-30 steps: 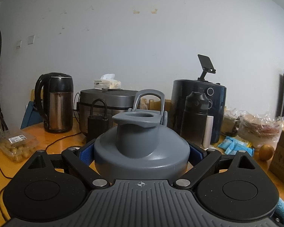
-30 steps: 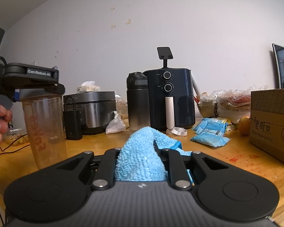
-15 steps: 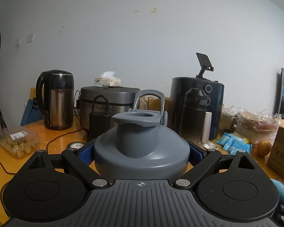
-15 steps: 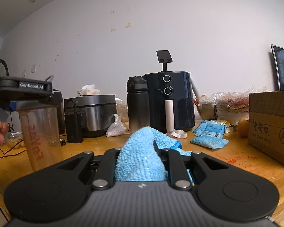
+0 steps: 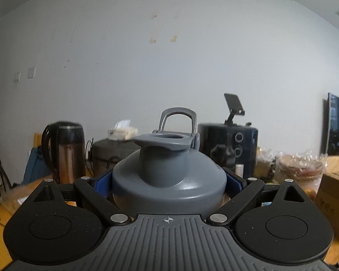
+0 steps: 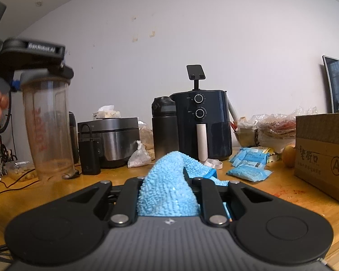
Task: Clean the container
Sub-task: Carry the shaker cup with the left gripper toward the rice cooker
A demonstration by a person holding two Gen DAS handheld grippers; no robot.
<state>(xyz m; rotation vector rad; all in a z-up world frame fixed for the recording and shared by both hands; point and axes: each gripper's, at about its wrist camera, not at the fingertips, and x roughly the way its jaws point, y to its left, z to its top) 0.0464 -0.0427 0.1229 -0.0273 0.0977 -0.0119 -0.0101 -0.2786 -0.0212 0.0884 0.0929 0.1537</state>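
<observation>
Grippers working above a cluttered table: left gripper is clamping a shaker bottle by its grey lid, right gripper is pinching a blue cloth.

Right wrist view: I find bare counter at centre right, open for passage. Flanking it: cardboard box at right edge, blue packets and air fryer behind, dark flask and rice cooker left of centre, shaker bottle hanging at upper left.
</observation>
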